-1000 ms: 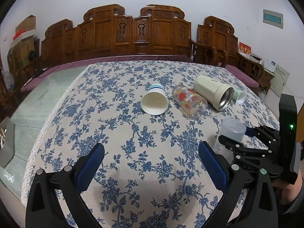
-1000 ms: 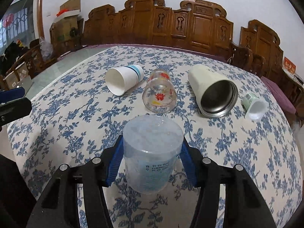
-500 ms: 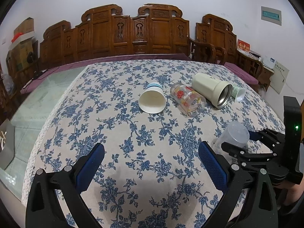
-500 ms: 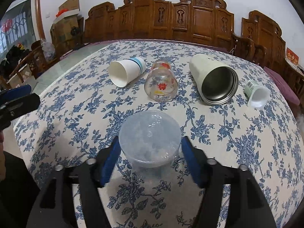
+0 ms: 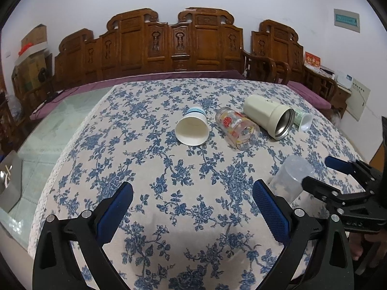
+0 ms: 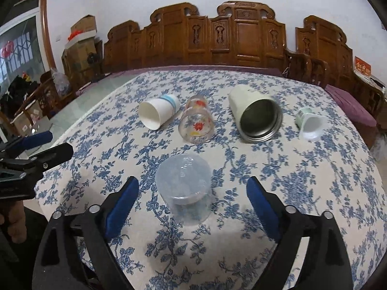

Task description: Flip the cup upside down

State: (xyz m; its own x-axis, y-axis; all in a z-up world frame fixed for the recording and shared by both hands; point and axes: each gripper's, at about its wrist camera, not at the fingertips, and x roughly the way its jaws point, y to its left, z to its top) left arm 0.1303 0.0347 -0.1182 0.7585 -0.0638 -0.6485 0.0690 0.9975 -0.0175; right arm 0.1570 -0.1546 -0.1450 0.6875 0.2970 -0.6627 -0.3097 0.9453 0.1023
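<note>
A clear plastic cup (image 6: 183,188) stands upside down on the flowered tablecloth (image 6: 302,181), its base up. My right gripper (image 6: 192,200) is open, its blue pads spread wide on either side of the cup and apart from it. The cup also shows in the left wrist view (image 5: 291,177), just ahead of the right gripper (image 5: 321,174). My left gripper (image 5: 192,207) is open and empty over the near part of the table, to the left of the cup.
Further back lie a white paper cup (image 6: 158,113), a flowered glass (image 6: 197,123), a cream steel tumbler (image 6: 254,116) and a small green-and-white cup (image 6: 309,124), all on their sides. Carved wooden chairs (image 6: 237,41) line the far edge. The left gripper (image 6: 36,154) shows at left.
My right gripper set the clear cup down upside down, let go of it and opened wide. The left gripper has barely moved.
</note>
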